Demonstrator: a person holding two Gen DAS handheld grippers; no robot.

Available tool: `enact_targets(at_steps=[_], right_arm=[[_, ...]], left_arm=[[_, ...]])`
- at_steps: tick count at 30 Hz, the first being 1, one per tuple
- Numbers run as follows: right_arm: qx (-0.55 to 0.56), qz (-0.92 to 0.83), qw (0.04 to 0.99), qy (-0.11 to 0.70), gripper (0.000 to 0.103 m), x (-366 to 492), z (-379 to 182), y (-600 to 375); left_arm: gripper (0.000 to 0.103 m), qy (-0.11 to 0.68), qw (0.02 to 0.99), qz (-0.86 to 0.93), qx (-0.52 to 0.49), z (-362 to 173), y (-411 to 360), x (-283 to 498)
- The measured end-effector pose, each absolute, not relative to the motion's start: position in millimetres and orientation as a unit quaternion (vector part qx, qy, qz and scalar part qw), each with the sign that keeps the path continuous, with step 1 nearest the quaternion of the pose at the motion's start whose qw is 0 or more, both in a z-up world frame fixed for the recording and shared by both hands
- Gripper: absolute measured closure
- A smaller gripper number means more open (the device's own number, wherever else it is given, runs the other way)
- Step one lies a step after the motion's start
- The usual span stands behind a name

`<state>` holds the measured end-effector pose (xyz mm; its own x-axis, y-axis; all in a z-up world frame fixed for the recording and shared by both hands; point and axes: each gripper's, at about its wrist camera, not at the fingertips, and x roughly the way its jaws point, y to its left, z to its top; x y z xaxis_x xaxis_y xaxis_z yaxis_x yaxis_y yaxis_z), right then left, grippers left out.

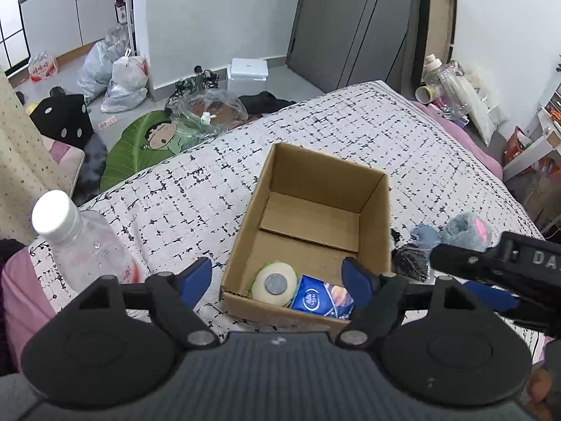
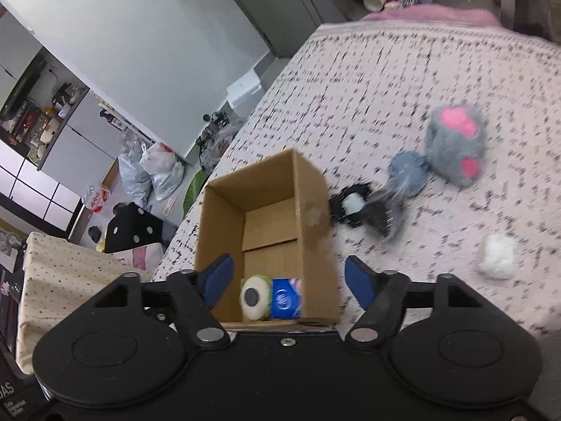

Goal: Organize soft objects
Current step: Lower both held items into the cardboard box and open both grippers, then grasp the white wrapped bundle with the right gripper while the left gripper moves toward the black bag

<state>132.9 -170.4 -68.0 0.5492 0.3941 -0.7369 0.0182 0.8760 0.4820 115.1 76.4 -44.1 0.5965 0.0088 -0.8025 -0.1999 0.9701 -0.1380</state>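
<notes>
While the open brown cardboard box (image 1: pixel 317 210) sits mid-bed on the black-flecked white bedspread (image 1: pixel 196 189), a round white-and-green plush (image 1: pixel 275 283) and blue tissue packet (image 1: pixel 320 300) lie in its near end, presumably sorted. Both the left gripper (image 1: pixel 278 280) and right gripper (image 2: pixel 287 282) hover above, jaws wide and empty. A grey-and-pink plush (image 2: pixel 455 144) lies beyond the box's right wall, probably next.

Both wrist cameras look down from close above the bed, forward along their tongs. Both views share the open brown cardboard box (image 1: pixel 315 217) (image 2: pixel 266 217) and the patterned white bedspread (image 1: pixel 196 189) (image 2: pixel 403 80).
</notes>
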Motion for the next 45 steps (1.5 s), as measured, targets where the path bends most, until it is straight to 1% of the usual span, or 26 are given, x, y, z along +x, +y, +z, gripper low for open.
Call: enact_targets(at_steps=[2, 4, 7, 19, 30, 34, 38, 39, 42, 45], right_arm=[[0.220, 0.108, 0.853, 0.460, 0.026, 129.2, -64.9, -180.2], [0.217, 0.107, 0.854, 0.460, 0.019, 125.6, -61.8, -189.7], [0.213, 0.102, 0.856, 0.460, 0.013, 121.0, -58.8, -205.0], [0.211, 0.067, 0.853, 0.472, 0.007, 109.1, -64.5, -262.7], [0.207, 0.051, 0.848, 0.485, 0.006, 112.7, -78.6, -295.6], [0.200, 0.048, 0.843, 0.498, 0.006, 118.2, -89.0, -301.2], [0.194, 0.044, 0.840, 0.505, 0.006, 123.3, -102.3, -305.5], [0.194, 0.042, 0.838, 0.509, 0.007, 124.7, -107.2, -306.7], [0.207, 0.044, 0.830, 0.516, 0.014, 127.7, -120.3, -311.3], [0.218, 0.046, 0.824, 0.520, 0.015, 130.4, -130.4, -314.9]], left_arm=[[0.023, 0.442, 0.889, 0.060, -0.104, -41.1, 72.0, 110.7], [0.022, 0.439, 0.890, 0.061, -0.104, -37.4, 66.4, 106.5], [0.022, 0.434, 0.893, 0.059, -0.104, -32.2, 56.7, 101.2], [0.022, 0.423, 0.900, 0.049, -0.093, -21.5, 7.8, 88.9], [0.022, 0.420, 0.903, 0.044, -0.074, -24.1, -28.6, 91.4], [0.022, 0.422, 0.904, 0.037, -0.060, -28.3, -42.0, 95.8], [0.022, 0.417, 0.906, 0.024, -0.068, -32.7, -53.5, 100.7], [0.022, 0.418, 0.906, 0.019, -0.067, -34.7, -56.6, 102.8], [0.022, 0.424, 0.903, 0.010, -0.061, -42.1, -66.3, 110.4], [0.022, 0.426, 0.903, 0.001, -0.057, -49.4, -75.3, 116.0]])
